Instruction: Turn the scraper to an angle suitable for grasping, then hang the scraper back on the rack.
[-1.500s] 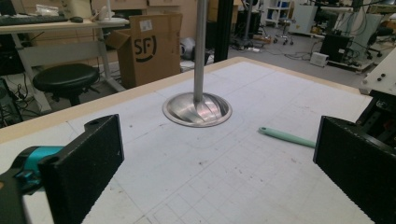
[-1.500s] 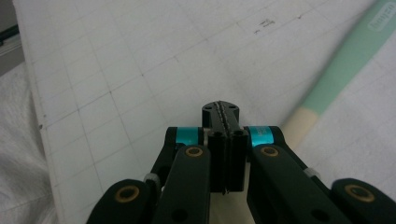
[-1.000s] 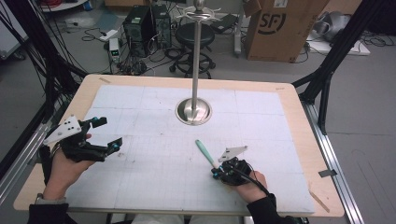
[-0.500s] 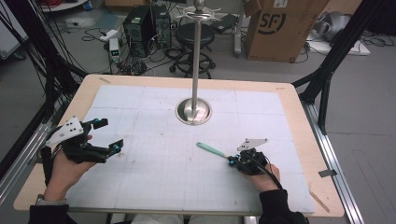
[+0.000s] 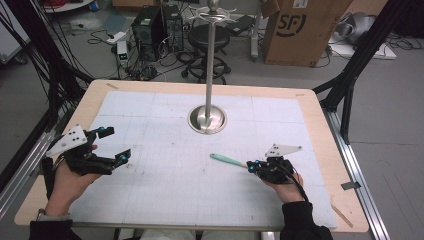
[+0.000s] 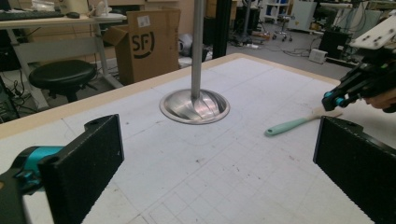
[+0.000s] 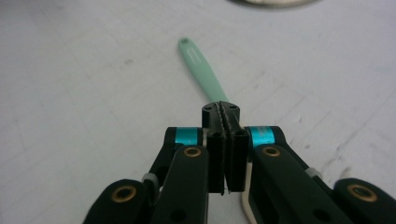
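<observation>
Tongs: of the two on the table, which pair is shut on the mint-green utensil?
The right tongs, clamped on the mint-green utensil; the left tongs gape open, holding nothing.

A grey floor [image 5: 390,100] lies beyond the worktop [image 5: 320,120], strewn with cables [image 5: 150,70]. A black stool [image 5: 200,37] stands beside a cardboard box [image 5: 295,30] and a computer tower [image 5: 147,27].

Spatula [image 7: 201,70] head: hidden btwn closed jaws, right gripper [image 7: 226,122].
Stand [image 6: 197,56] top: cut off by upper edge, left gripper view.
Stand base, right gripper view: cropped, blurred.
</observation>
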{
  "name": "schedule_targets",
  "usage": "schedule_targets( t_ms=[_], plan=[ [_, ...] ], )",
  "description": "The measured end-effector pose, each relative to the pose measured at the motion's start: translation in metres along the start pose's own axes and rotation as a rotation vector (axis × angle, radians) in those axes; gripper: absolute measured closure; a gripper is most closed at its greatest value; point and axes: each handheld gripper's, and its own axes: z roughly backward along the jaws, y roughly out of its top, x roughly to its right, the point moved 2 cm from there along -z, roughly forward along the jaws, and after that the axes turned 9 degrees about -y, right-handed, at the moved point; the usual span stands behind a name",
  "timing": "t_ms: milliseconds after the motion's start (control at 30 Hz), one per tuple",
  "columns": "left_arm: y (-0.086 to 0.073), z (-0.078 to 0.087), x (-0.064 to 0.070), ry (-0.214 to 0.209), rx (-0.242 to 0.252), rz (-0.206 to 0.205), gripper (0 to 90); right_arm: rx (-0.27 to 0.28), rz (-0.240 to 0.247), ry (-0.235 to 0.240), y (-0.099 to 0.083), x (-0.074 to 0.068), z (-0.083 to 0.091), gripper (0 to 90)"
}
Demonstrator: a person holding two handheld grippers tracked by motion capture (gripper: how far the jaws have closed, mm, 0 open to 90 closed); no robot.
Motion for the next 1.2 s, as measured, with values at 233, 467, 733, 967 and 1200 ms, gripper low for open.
schedule_targets(
  t_ms=[233,467,733,967,1200],
  plan=[
    [0.001,0.000,0.001,0.000,0.002,-0.004,2.2,0.130,0.041,0.083,0.022,-0.006,0.029,27.5],
    [0.001,-0.002,0.002,0.000,-0.003,-0.007,2.2,0.160,0.082,0.094,0.033,-0.011,0.043,7.5],
    [0.001,-0.001,0.001,0.001,-0.001,-0.006,2.2,0.181,0.075,0.035,0.035,-0.007,0.046,0.1],
    [0.003,0.003,0.003,0.004,0.007,-0.006,2.2,0.109,0.142,0.041,0.035,-0.007,0.037,0.2],
    [0.001,0.003,0.003,0.006,0.003,-0.005,2.2,-0.004,0.214,0.077,0.042,-0.001,0.021,0.5]
  ],
)
